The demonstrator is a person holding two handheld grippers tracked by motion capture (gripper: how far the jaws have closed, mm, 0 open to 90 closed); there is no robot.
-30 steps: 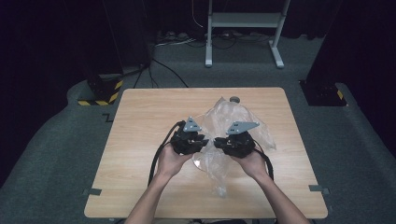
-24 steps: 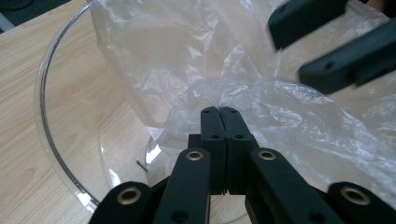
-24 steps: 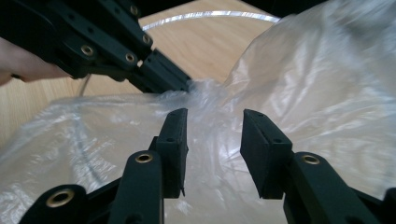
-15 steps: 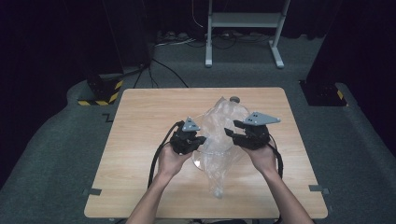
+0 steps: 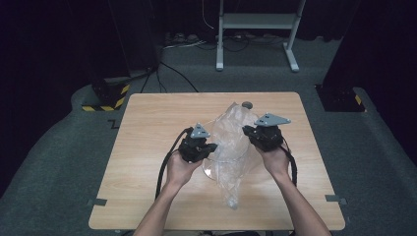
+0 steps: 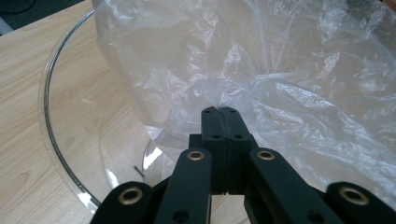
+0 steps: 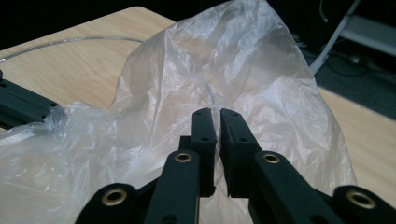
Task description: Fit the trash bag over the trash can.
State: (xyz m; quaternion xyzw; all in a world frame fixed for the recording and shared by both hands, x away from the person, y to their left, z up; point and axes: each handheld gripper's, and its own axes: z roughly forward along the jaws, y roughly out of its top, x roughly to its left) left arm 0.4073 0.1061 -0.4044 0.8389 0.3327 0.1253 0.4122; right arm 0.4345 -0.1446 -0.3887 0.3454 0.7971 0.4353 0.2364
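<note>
A clear crumpled plastic bag (image 5: 231, 147) lies in and over a clear glass bowl (image 5: 209, 169) at the middle of the wooden table (image 5: 147, 128). My left gripper (image 5: 211, 147) is at the bag's left side. Its jaws are shut on a fold of the bag (image 6: 280, 70) above the bowl's rim (image 6: 51, 140), with the left gripper (image 6: 219, 109) pinching the film at its tips. My right gripper (image 5: 247, 132) is at the bag's right side. Its jaws have just been closing, and the right gripper (image 7: 215, 111) now stands almost together on a ridge of the bag (image 7: 224, 60).
A small grey round thing (image 5: 246, 104) sits at the table's far edge behind the bag. A black cable (image 5: 164, 167) trails from the left gripper over the table. On the floor beyond stand a metal stand (image 5: 255, 24) and a yellow-black striped base (image 5: 105, 101).
My right gripper has moved to the right, away from the left one, and sits a little higher. The bag stands taller and wider between them. The left gripper has kept still.
</note>
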